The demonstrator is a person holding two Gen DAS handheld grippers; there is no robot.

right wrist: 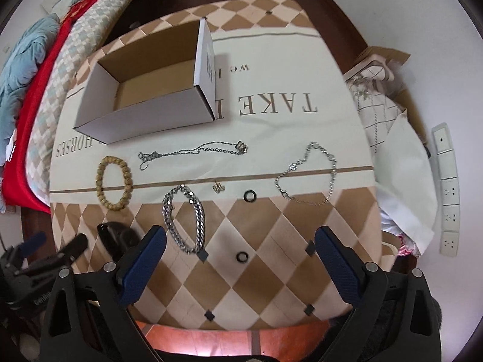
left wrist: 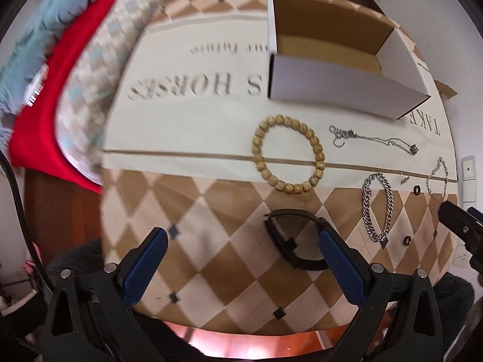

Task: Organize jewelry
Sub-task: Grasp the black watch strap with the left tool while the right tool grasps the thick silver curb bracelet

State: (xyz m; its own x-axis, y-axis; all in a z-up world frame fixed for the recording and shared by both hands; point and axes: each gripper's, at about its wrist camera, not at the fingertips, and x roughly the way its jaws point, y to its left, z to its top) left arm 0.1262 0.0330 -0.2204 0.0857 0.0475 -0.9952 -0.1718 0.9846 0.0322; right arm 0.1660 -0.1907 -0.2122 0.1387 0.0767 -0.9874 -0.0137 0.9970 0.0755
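Left gripper (left wrist: 243, 241) and right gripper (right wrist: 240, 239) hover wide-jawed above the tablecloth (right wrist: 256, 274).

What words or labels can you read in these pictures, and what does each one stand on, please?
"TAKE": printed on the cloth, seen upside down.
"HORSES": on the same cloth, upside down; its first letter is hidden by the box in the right wrist view.
Small script line on the cloth: too blurred to read.
Dark print on the box flap: unreadable.
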